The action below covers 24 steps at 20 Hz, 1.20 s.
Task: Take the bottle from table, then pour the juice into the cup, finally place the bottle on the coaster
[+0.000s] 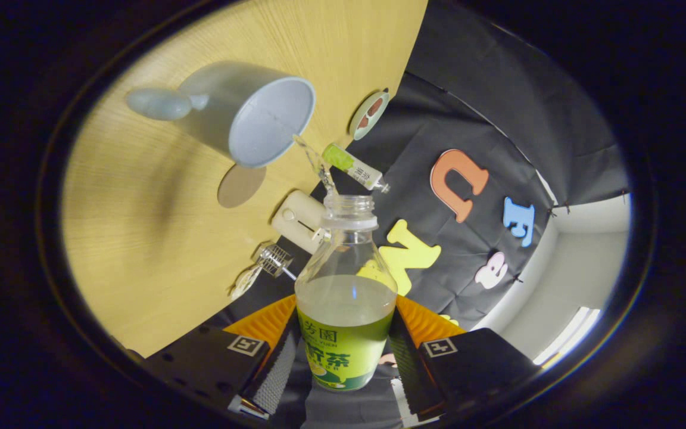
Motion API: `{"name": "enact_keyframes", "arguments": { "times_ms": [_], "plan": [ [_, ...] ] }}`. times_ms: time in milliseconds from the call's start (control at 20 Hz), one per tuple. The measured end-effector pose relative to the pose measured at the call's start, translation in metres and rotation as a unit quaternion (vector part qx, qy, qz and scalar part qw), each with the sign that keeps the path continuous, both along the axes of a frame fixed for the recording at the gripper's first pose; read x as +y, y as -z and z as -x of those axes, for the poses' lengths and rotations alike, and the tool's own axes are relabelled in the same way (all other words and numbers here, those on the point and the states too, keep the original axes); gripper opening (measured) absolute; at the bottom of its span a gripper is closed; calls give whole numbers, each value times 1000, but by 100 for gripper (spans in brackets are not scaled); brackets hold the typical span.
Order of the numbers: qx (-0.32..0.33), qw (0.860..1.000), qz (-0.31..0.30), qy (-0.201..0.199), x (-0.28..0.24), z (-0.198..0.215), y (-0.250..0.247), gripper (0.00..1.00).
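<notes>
wooden table [158, 250], cup [248, 113], tool-clamped [343, 363] bottle [346, 298]

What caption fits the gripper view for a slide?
Tongs shut on a tilted bottle, pouring juice toward the cup on the table.

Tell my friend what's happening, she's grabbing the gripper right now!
Gripper: shut on the juice bottle, cap off, tilted toward the mug.
Mug: on the wooden table, just beyond the bottle's mouth; a thin stream of juice runs into it.
Coaster: on the table beyond the mug, bare.
Done: bottle picked up, pouring under way.
Left: finish pouring, set the bottle upright on the coaster; plenty of juice remains.
</notes>
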State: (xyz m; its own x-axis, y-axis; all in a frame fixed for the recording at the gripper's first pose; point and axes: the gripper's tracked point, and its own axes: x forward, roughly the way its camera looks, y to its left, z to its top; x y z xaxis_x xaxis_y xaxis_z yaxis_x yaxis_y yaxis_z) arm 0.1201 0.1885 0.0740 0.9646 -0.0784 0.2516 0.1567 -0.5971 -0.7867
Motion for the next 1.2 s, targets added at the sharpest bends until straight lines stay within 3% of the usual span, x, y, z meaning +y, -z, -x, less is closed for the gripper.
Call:
{"name": "enact_keyframes", "arguments": {
  "times_ms": [450, 800, 1200],
  "plan": [
    [6, 999, 50, 9, 6, 2, 2, 82],
    [-5, 996, 86, -11, 31, 6, -6, 82],
    [-16, 992, 125, 9, 34, 11, -13, 81]
  ]
}}
